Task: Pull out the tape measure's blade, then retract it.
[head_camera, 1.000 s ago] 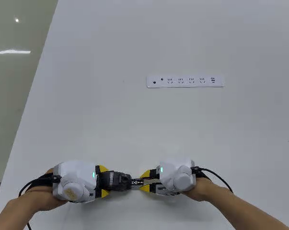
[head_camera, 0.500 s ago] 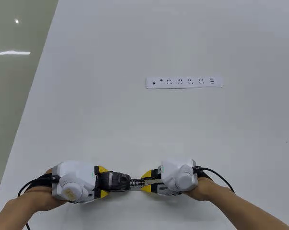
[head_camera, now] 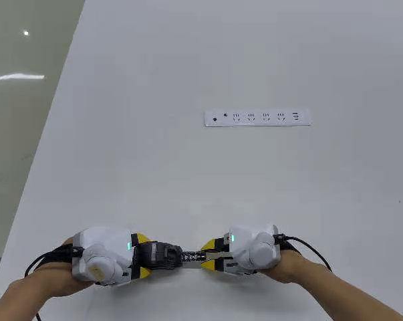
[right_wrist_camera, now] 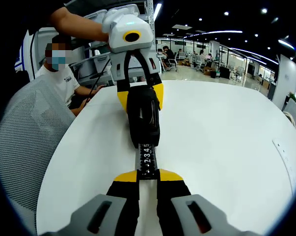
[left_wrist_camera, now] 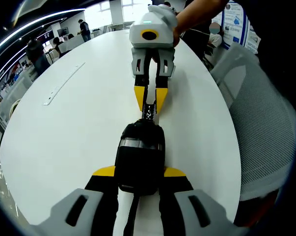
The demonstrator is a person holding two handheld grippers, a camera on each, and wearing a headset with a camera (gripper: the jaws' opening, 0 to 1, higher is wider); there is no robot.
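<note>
Tape measure (right_wrist_camera: 143,118), blade (right_wrist_camera: 146,158) numerals, right gripper view

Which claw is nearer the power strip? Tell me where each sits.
Right. In the head view the right claw, shut on the blade, sits below the power strip, slightly leftward; the left claw, holding the tape measure case, sits farther left.

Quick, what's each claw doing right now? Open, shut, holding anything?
Left claw: closed on the tape measure's case.
Right claw: closed on the blade, a short length showing.
</note>
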